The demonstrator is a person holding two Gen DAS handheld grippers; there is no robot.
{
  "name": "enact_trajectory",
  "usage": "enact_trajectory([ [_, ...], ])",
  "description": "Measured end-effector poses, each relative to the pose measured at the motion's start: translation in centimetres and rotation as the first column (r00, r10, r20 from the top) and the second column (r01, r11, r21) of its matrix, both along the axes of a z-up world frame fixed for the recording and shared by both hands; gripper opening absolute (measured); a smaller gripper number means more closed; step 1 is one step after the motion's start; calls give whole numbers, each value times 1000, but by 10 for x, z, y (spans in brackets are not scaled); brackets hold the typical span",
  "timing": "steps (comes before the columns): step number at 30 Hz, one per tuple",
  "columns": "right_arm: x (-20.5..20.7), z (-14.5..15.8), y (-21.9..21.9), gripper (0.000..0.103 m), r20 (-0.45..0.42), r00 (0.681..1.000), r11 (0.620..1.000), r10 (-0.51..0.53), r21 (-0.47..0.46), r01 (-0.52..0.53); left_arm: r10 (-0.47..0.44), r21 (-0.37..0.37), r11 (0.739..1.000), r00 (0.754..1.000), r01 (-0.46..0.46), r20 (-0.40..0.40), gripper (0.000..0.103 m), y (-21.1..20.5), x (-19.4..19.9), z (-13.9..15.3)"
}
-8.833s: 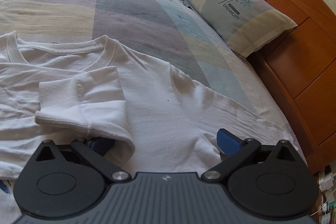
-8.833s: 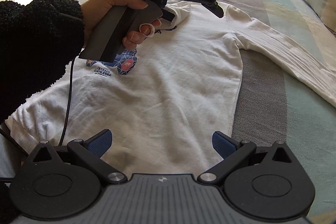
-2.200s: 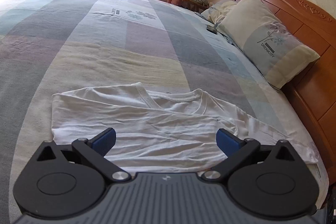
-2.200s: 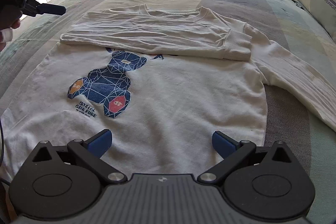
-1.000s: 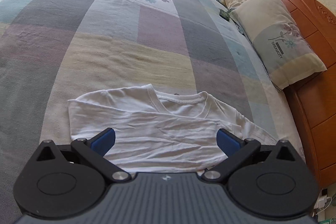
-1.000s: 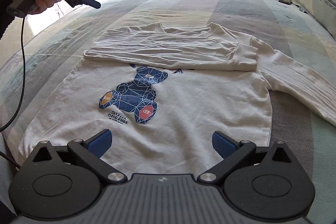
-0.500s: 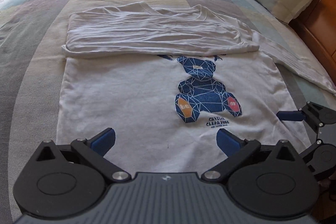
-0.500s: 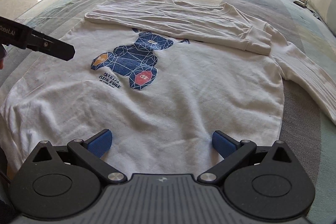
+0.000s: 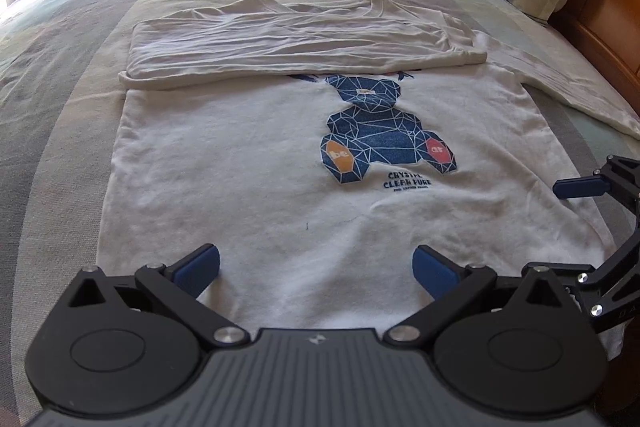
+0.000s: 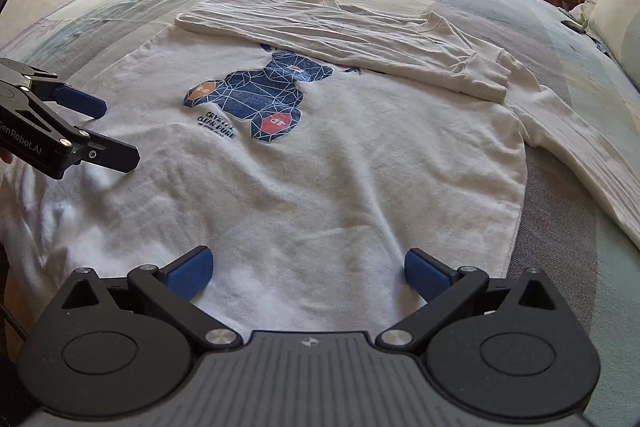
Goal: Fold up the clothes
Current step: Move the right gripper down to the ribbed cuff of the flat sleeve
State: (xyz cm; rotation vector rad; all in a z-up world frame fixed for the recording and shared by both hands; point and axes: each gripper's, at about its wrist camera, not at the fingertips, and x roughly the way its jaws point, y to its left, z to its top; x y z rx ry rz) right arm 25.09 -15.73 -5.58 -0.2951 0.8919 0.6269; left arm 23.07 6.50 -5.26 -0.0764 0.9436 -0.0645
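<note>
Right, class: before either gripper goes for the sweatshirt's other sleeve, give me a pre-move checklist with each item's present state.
1. Left gripper open, holding nothing: ok.
2. Right gripper open, holding nothing: ok.
3. One sleeve folded across the chest, cuff resting on the sweatshirt: ok.
4. Other sleeve folded in: not ok, it lies stretched out on the bed.
5. Body flat: not ok, light wrinkles near the hem.
6. Hem edge under the grippers: cannot tell, hidden.

Left tool [image 9: 316,265] and right tool [image 10: 306,267] both gape wide, side by side, holding nothing.
</note>
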Motion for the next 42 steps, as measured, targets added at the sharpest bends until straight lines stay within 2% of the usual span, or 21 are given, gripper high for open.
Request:
enact_trajectory([
  [2,3,7,-6,103,-32,999,1000,8,16,-7,-10,-9,1000,1000,10,11,102,-4,4,3],
  [4,11,17,-24,103,-37,999,997,-22,75,25,-25,-9,1000,1000,25,15,102,-10,6,3],
  [7,35,31,-66,103,-19,987,975,-160,153,161,-46,-12,999,999,46,24,102,-21,5,3],
  [9,50,33,-100,103,-32,959,940,-281,194,282,-68,-2,998,997,68,34,102,-28,4,6],
  [10,57,32,-125,103,-56,930,898,-363,244,365,-82,7,997,996,81,39,102,-32,3,7],
  [12,64,30,-170,103,-127,857,785,-500,352,510,-106,26,994,993,105,51,102,-39,2,10],
  [14,64,25,-218,103,-195,754,621,-627,460,635,-119,40,992,991,117,55,102,-44,3,12],
  [18,52,7,-289,103,-265,580,342,-770,596,726,-137,46,990,989,135,46,102,-51,5,12],
  [19,50,0,-305,103,-282,547,287,-788,619,731,-140,44,989,989,138,43,102,-53,6,11],
  [21,50,-12,-327,103,-317,495,201,-809,642,740,-147,39,989,988,146,34,102,-56,7,10],
  [23,54,-25,-342,103,-353,455,137,-818,649,748,-152,36,988,988,150,33,102,-58,7,11],
  [24,56,-28,-344,103,-349,459,135,-817,658,740,-154,38,988,988,153,33,102,-59,6,11],
  [28,68,-31,-341,103,-256,478,210,-840,660,721,-160,46,986,987,159,23,102,-61,6,12],
  [32,74,-32,-340,103,-183,480,257,-858,655,710,-155,43,987,988,155,18,102,-61,7,12],
  [35,80,-33,-340,103,-154,483,274,-862,659,700,-154,42,987,988,154,11,102,-61,8,11],
  [42,97,-36,-347,103,-122,460,265,-879,678,685,-146,44,988,989,146,2,102,-59,10,10],
])
